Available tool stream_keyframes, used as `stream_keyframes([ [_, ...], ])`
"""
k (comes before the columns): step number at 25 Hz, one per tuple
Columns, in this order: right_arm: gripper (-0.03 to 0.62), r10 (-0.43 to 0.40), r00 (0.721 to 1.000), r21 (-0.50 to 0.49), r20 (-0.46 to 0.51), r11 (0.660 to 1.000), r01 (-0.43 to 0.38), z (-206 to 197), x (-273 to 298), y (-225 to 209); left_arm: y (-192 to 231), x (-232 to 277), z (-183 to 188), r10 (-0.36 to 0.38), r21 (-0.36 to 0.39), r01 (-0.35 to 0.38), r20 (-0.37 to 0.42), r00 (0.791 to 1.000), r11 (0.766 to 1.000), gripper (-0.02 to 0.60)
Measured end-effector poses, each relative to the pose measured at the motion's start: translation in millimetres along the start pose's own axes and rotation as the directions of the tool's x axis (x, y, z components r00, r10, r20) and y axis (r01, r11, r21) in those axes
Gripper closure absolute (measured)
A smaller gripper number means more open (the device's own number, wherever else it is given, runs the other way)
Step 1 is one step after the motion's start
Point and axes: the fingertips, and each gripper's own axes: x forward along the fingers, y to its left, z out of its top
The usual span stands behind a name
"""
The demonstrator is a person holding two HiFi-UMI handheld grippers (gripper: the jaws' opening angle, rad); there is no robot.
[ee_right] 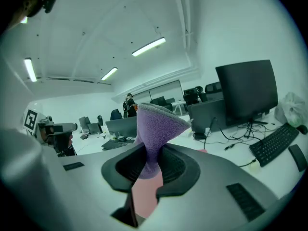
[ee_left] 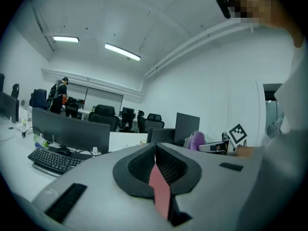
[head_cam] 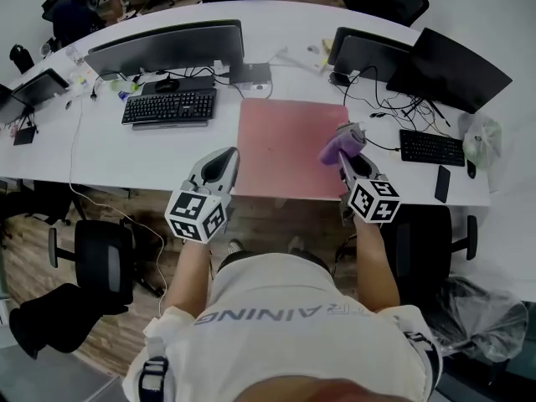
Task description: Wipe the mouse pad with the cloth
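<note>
In the head view, the right gripper (head_cam: pixel 344 151) is gripping a bunched purple cloth (head_cam: pixel 340 145), which is sticking out ahead of its tips, away from the person, over the right edge of the pink mouse pad (head_cam: pixel 289 147). The pad is lying flat on the white desk (head_cam: pixel 109 153), spreading left of this gripper and just right of the left gripper (head_cam: pixel 227 152), whose tips are hovering beside the pad's near left edge. A black keyboard (head_cam: pixel 169 105) is sitting ahead and left of that gripper. In the left gripper view, the jaws are pressing together with nothing between them; a strip of the pink pad is showing through the slot beneath them, and the cloth is appearing off to the right. In the right gripper view, the jaws are clamping the cloth's narrow end, its long axis running along the jaws and flaring wide at the far end, with the pad showing below.
</note>
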Motion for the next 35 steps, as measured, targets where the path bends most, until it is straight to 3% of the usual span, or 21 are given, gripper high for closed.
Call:
stream_keyframes([
  [6, 0.502, 0.042, 0.995, -0.107, 0.09, 0.994, -0.032, 41.6, 6.1, 66.6, 34.2, -24.6, 15.1, 0.024, 0.023, -0.024, 0.023, 0.999, 0.999, 0.549],
  [10, 0.502, 0.036, 0.994, -0.164, 0.106, 0.986, -0.019, 50.4, 7.1, 87.0, 44.7, -30.4, 21.1, 0.021, 0.029, -0.022, 0.034, 0.999, 0.999, 0.549],
  [18, 0.502, 0.013, 0.995, -0.177, 0.102, 0.984, 0.006, 49.6, 7.1, 85.8, 42.8, -25.2, 20.6, -0.007, 0.028, 0.006, 0.039, 0.999, 1.0, 0.549],
  [35, 0.502, 0.034, 0.995, -0.196, 0.091, 0.98, -0.015, 56.5, 15.5, 73.0, 42.6, -13.2, 24.4, 0.019, 0.025, -0.02, 0.046, 0.999, 0.999, 0.549],
])
